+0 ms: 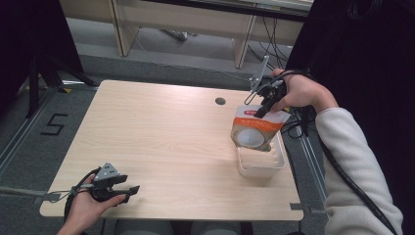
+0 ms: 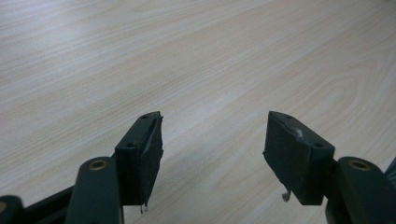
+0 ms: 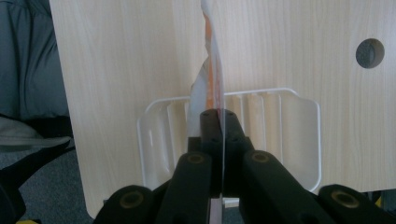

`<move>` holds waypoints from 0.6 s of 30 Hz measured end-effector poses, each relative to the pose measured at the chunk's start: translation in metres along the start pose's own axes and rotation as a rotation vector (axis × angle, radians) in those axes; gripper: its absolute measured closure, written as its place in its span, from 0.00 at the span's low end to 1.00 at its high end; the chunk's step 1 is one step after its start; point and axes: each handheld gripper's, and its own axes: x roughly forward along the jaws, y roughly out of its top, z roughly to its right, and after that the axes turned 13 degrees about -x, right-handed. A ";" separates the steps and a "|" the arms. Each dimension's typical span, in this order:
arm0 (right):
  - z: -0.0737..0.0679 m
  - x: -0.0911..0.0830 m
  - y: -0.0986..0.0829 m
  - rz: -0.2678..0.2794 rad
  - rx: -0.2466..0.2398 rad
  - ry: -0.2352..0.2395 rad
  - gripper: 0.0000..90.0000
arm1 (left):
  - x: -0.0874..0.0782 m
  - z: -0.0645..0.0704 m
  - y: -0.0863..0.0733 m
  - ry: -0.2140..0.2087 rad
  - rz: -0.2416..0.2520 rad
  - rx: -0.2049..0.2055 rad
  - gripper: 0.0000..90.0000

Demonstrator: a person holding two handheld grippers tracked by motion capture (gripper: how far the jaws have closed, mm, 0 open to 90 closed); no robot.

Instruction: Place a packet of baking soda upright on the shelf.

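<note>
Black jaws of the right gripper (image 1: 262,105) are pressed together on the top edge of an orange-and-white pouch (image 1: 254,131) — in the right gripper view the pouch (image 3: 212,70) is seen edge-on, a thin strip running up from between the closed jaws. The pouch hangs tilted from that grip, its lower part over a clear plastic tray (image 1: 279,164) that sits near the table's right edge; whether the pouch touches the tray cannot be told. In the right gripper view the ribbed tray (image 3: 299,121) lies directly beneath the jaws on the pale wood. A hand in a cream sleeve (image 1: 352,156) holds this gripper, cable trailing off past the table edge. Well apart, at the near-left corner of the wooden table (image 1: 156,142), the left gripper (image 1: 132,190) rests low in the other hand — its jaws spread wide with nothing between them, bare woodgrain (image 2: 210,70) showing through the gap. A round cable hole (image 1: 220,101) sits in the tabletop towards its far edge.
</note>
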 end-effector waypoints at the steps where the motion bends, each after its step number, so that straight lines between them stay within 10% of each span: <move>1: -0.001 0.001 -0.004 -0.004 0.019 0.002 1.00 | 0.000 0.000 0.000 0.002 -0.003 0.000 0.40; 18: -0.002 0.014 -0.022 -0.029 0.018 0.033 1.00 | 0.000 0.000 0.000 -0.002 -0.005 -0.007 0.40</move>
